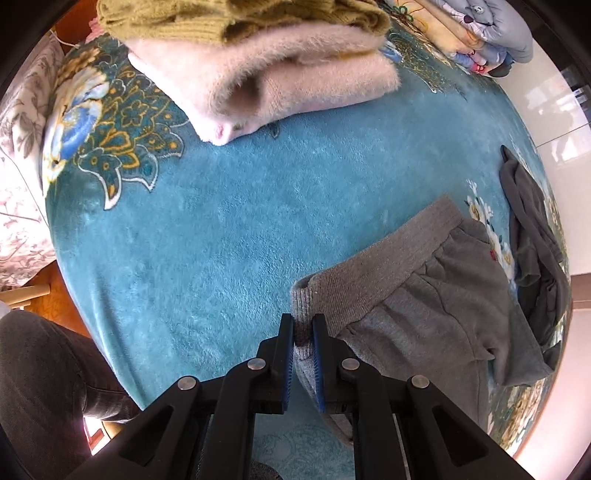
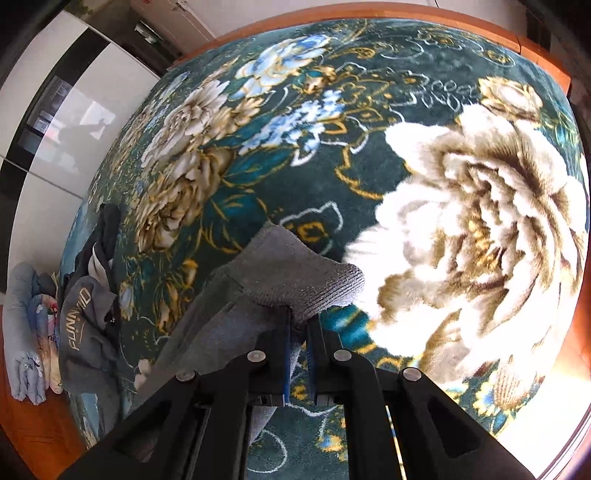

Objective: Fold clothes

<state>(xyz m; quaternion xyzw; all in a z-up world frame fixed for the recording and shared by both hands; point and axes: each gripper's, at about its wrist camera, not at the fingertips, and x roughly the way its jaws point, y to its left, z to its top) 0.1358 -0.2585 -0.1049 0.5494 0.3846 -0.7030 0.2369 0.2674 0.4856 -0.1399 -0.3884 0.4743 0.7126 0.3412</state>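
Note:
Grey sweatpants lie on a teal flowered blanket. My left gripper is shut on one end of their ribbed waistband. In the right wrist view my right gripper is shut on a ribbed cuff or band of the same grey sweatpants, whose fabric trails down to the left. A dark grey garment lies crumpled to the right of the pants; it also shows in the right wrist view with "FUNNYID" lettering.
A folded pink fluffy garment with an olive knit sweater on top sits at the far side. Folded bedding lies at the far right. A person's leg is at lower left. The blanket's edge meets a wooden bed frame.

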